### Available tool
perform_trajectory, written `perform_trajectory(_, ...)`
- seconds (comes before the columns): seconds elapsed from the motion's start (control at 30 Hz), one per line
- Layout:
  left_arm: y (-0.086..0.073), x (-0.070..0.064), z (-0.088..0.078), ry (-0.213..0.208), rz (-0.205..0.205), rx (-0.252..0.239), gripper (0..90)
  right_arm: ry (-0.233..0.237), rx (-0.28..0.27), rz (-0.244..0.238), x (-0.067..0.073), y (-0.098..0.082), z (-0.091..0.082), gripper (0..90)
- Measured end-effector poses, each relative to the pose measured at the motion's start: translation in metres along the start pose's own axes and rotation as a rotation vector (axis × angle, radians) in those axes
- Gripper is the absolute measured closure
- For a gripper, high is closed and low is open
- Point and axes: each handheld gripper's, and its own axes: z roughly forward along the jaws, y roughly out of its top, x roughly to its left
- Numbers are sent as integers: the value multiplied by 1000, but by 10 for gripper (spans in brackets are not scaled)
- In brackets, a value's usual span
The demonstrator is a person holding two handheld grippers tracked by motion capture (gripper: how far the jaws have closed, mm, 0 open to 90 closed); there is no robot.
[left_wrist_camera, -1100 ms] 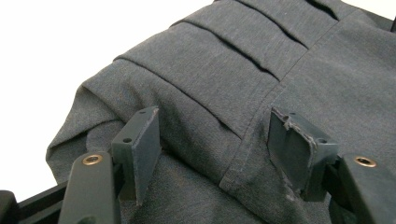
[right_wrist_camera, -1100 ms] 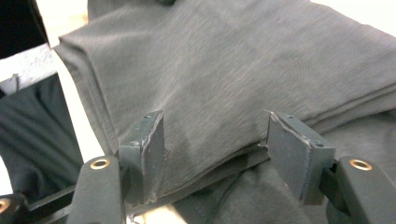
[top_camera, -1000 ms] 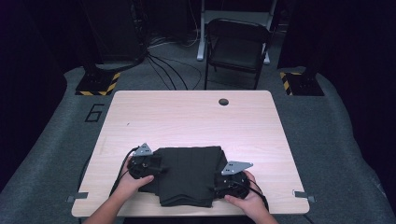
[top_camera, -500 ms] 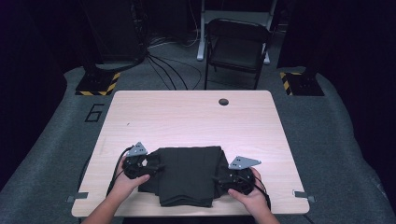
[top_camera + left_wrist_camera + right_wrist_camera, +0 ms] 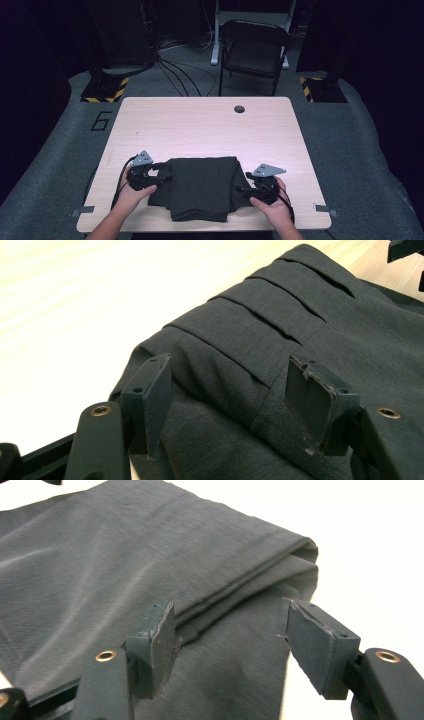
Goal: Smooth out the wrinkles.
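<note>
Folded dark cloth (image 5: 200,187) at the table's (image 5: 210,125) near edge, far half bare, left gripper (image 5: 162,176) and right gripper (image 5: 243,189) flanking it with jaws apart, gripper views revealing pleats and layered hem

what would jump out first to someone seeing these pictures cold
The dark folded cloth at the near edge of the pale wooden table draws the eye first. A hand-held gripper flanks it on each side, the left gripper at its left edge and the right gripper at its right edge, both with jaws apart over the fabric. Beyond the table stands a dark folding chair.
</note>
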Motion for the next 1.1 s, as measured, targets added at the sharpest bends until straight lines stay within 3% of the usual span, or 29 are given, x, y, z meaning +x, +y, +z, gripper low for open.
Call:
perform_trajectory(0.43, -3, 16, -8, 42, -55, -17, 356, -64, 22, 53, -18, -6, 0, 359)
perform_trajectory(0.77, -5, 31, -2, 73, -119, -25, 355, -96, 42, 52, -23, -13, -1, 359)
perform_trajectory(0.97, -3, 38, 1, 70, -163, -39, 355, -118, 45, 62, -24, -18, -5, 359)
perform_trajectory(1.1, 0, 40, 4, 66, -165, -31, 356, -128, 49, 67, -25, -22, -9, 359)
